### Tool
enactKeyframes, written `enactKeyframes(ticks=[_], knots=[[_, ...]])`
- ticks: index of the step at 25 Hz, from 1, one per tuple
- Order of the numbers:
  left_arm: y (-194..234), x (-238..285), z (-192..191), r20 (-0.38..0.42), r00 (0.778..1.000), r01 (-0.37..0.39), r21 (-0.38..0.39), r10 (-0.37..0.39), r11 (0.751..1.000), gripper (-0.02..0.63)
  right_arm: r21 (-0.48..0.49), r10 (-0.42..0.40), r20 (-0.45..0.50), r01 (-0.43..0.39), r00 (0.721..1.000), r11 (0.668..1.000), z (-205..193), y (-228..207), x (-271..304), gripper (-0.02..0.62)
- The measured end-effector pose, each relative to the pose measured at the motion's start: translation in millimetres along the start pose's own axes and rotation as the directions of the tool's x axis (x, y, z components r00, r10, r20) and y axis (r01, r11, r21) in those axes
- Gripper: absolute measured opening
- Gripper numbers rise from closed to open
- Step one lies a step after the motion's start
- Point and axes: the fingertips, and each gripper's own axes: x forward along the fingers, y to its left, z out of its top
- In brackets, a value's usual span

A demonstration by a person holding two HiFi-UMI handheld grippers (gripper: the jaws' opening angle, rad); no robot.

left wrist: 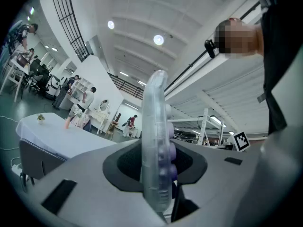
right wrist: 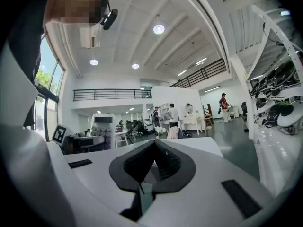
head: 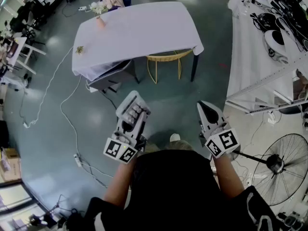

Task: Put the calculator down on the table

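The calculator (head: 133,110), pale and translucent with rows of purple keys, is clamped edge-on between the jaws of my left gripper (head: 129,121) and held in the air over the floor. In the left gripper view the calculator (left wrist: 155,141) stands upright in the middle, with the left gripper (left wrist: 157,174) shut on its lower part. My right gripper (head: 208,113) hangs beside it, shut with nothing in it, and its pads meet at the tip (right wrist: 154,144). The table (head: 139,32) with a white cloth stands ahead, well beyond both grippers, and shows again as the table (left wrist: 57,138) at the left.
A yellow wire chair (head: 166,61) and a grey chair (head: 113,76) are tucked under the table's near side. A pink vase (head: 100,21) stands on its far corner. A long white bench (head: 255,52) with gear runs along the right, a floor fan (head: 284,167) stands near my right, and cables (head: 72,129) lie on the floor.
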Motion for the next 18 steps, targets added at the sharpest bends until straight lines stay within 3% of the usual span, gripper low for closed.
enactKeyframes(ticks=[5, 12, 18], knots=[[1, 8, 1, 0.005, 1.0, 0.005, -0.003, -0.005, 1.0, 0.123, -0.006, -0.012, 0.004, 0.012, 1.0, 1.0, 2, -7, 1, -0.002], [2, 19, 2, -0.001, 1.0, -0.003, 0.0, 0.003, 1.0, 0.123, 0.062, -0.071, 0.033, 0.069, 0.997, 0.996, 7, -29, -9, -0.002], [4, 22, 0, -0.007, 0.999, -0.037, -0.001, 0.037, 0.999, 0.123, 0.037, -0.039, 0.029, 0.038, 0.999, 0.999, 5, -44, -16, -0.002]])
